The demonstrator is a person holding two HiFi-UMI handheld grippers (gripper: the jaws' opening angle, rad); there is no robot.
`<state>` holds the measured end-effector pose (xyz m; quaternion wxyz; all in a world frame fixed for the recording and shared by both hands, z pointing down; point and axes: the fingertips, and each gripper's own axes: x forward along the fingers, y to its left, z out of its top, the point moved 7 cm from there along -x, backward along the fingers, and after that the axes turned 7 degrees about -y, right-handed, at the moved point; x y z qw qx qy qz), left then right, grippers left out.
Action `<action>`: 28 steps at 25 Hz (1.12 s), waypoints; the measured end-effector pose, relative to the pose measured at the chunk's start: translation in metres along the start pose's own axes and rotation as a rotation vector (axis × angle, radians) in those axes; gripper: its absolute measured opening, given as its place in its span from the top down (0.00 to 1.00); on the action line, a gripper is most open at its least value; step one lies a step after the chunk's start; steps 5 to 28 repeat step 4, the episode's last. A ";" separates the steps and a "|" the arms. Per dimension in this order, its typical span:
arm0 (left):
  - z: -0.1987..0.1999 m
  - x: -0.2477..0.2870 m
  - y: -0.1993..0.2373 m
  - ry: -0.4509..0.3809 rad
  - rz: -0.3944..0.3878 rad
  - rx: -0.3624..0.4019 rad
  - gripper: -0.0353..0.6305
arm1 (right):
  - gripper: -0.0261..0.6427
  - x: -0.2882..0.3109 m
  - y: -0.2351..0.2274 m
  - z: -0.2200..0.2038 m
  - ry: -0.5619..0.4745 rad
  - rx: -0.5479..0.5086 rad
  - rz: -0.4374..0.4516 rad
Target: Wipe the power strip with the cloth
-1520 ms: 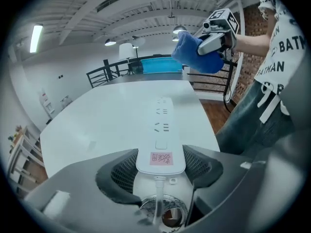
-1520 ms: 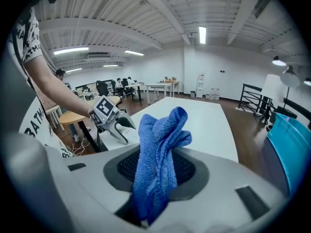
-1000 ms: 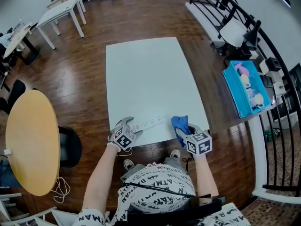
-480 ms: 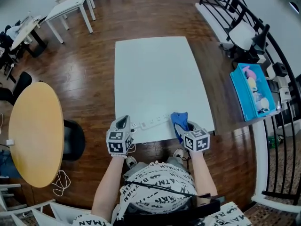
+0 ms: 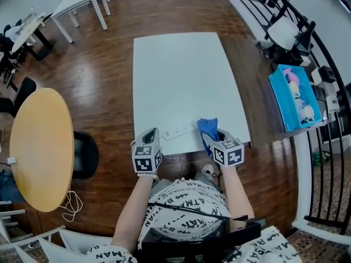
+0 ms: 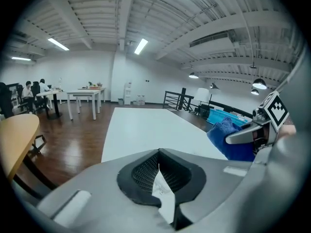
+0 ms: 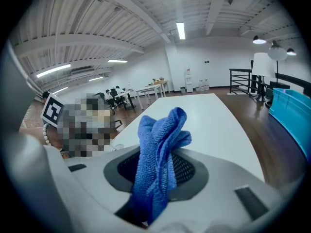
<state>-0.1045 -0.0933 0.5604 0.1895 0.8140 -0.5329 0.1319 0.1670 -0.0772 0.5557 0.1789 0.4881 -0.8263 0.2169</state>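
A white power strip (image 5: 176,130) lies along the near edge of the white table (image 5: 181,75). My left gripper (image 5: 150,134) hovers by the strip's left end, above the table edge, with its jaws shut (image 6: 163,188). A thin white sliver shows in the slit between the jaws; I cannot tell what it is. My right gripper (image 5: 215,139) is shut on a crumpled blue cloth (image 5: 207,128) at the strip's right end. The cloth (image 7: 160,140) sticks up out of the jaws (image 7: 155,178). From the left gripper view the cloth (image 6: 228,137) shows at the right, and the strip is hidden.
A blue bin (image 5: 296,97) sits on a stand to the right, beside a black railing (image 5: 323,64). A round yellow table (image 5: 41,147) and a black chair (image 5: 85,155) stand to the left. White desks (image 5: 82,1) are far back on the wooden floor.
The left gripper lay tilted and open at the strip's left end; it has lifted, rolled upright, shut, and drawn back to the table edge. The right gripper with the cloth has barely shifted.
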 end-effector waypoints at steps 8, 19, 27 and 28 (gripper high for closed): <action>-0.004 0.003 -0.010 0.018 -0.024 -0.002 0.95 | 0.76 -0.001 0.003 -0.010 0.022 0.002 0.004; -0.004 0.003 -0.010 0.018 -0.024 -0.002 0.95 | 0.76 -0.001 0.003 -0.010 0.022 0.002 0.004; -0.004 0.003 -0.010 0.018 -0.024 -0.002 0.95 | 0.76 -0.001 0.003 -0.010 0.022 0.002 0.004; -0.004 0.003 -0.010 0.018 -0.024 -0.002 0.95 | 0.76 -0.001 0.003 -0.010 0.022 0.002 0.004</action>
